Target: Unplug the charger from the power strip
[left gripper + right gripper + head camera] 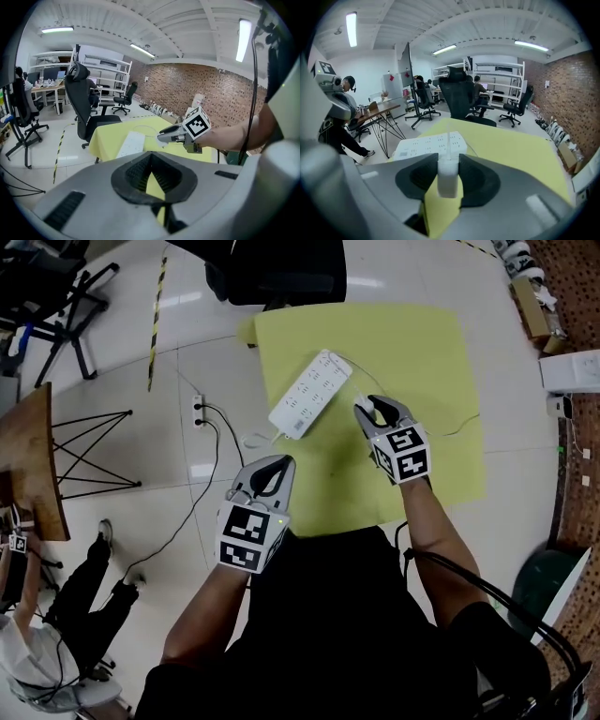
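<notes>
Clamping the white charger (446, 176), the right hand-held gripper (375, 412) hangs beside the white power strip (309, 395) on the yellow tabletop (422, 352), while the left hand-held gripper (274, 470) has its jaws closed and empty.

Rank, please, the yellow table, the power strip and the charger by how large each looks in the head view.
1. yellow table
2. power strip
3. charger, clearly smallest, though partly hidden in the right gripper
</notes>
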### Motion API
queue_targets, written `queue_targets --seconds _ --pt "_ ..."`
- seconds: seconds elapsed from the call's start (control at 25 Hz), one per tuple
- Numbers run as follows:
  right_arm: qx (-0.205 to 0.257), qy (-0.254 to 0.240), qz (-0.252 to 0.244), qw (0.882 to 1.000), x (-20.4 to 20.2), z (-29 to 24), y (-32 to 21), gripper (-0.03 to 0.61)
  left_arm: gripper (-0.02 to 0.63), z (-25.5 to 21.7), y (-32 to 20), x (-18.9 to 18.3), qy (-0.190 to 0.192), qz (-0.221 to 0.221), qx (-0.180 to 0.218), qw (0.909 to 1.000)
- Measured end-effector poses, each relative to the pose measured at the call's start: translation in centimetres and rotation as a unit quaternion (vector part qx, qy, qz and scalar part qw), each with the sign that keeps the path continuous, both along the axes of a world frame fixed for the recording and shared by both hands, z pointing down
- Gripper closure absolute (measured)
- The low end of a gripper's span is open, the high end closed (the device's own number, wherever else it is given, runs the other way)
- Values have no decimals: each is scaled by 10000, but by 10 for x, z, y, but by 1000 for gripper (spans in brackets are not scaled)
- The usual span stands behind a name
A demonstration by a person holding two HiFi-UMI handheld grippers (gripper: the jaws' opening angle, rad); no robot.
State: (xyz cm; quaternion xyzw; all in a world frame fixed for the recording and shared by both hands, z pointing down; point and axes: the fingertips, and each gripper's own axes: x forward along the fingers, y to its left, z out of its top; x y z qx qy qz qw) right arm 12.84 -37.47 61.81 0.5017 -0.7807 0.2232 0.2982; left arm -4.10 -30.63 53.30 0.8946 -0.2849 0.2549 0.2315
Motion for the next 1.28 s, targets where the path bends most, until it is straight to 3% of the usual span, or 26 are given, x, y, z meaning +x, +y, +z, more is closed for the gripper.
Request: queue_targets --seconds 0.36,0.6,0.8,1.28 --pt "-206 123 584 9980 74 -1 41 443 607 1 16 33 177 122 -312 9993" --pt "-911 128 707 9933 111 25 72 443 607 -9 26 63 161 180 -177 9996" --pt "-1222 126 539 9910 114 44 73 442 607 -17 33 79 156 170 -116 9997" --pt "-976 235 393 9942 103 48 49 435 607 -14 36 50 -24 -237 -156 9996"
